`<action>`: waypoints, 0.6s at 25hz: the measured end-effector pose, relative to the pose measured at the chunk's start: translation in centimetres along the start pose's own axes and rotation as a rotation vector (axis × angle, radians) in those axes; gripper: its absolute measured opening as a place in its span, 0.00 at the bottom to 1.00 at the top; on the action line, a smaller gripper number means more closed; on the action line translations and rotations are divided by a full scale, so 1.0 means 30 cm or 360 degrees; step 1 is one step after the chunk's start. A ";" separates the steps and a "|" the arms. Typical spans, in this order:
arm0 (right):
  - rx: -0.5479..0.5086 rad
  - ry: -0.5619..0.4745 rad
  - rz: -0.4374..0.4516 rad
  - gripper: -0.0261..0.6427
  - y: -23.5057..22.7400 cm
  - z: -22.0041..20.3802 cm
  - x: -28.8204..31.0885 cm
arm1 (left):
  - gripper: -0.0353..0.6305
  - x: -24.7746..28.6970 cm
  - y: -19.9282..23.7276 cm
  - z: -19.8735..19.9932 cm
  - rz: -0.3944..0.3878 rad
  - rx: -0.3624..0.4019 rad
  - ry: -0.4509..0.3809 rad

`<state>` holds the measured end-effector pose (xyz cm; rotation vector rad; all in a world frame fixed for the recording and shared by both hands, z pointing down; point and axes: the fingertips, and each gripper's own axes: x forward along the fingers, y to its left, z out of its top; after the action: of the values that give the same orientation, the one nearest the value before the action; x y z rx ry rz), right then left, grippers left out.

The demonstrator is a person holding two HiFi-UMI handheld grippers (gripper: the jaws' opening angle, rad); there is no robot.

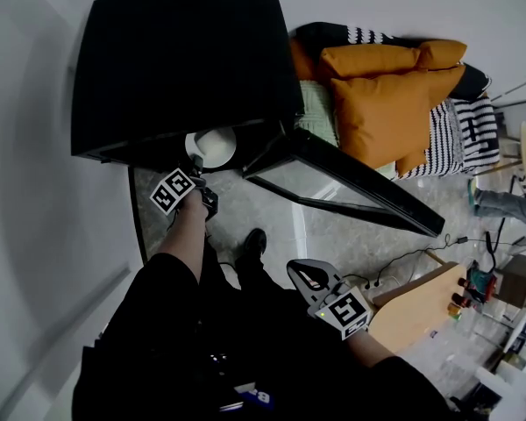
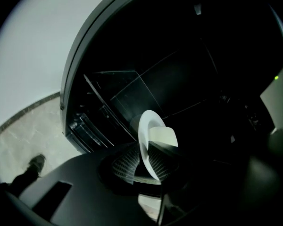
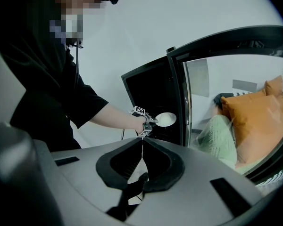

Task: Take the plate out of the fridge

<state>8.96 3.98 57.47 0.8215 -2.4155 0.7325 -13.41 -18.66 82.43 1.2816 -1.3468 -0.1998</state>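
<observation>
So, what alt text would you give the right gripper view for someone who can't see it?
A person in black holds a white plate in the left hand-held gripper at an open black fridge. Its glass door stands open at right, orange cushions beyond. In front, the right hand-held gripper is shut, empty.

White plate [image 1: 212, 146], black fridge [image 1: 175, 60], orange cushions [image 1: 394, 95], black-and-white striped throw [image 1: 473, 134]

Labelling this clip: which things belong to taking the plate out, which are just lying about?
Job: white round plate, black fridge, its open glass door, left gripper holding it.
Lying about: orange cushions, black-and-white striped cushion, pale green blanket.
</observation>
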 end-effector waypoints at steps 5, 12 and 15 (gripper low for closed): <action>-0.0002 -0.0001 0.0004 0.06 -0.002 0.004 -0.006 | 0.11 -0.003 -0.012 -0.002 -0.0128 -0.0163 -0.0010; -0.0005 0.0007 0.0033 0.06 0.013 0.003 -0.004 | 0.08 -0.042 -0.021 -0.025 -0.0284 -0.0305 -0.0026; -0.0010 0.0013 0.0039 0.06 0.020 0.005 -0.007 | 0.07 -0.072 -0.028 -0.031 -0.0366 -0.0324 -0.0028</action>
<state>8.67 4.39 57.04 0.7863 -2.4236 0.7360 -12.89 -16.87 80.78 1.2614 -1.1596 -0.4963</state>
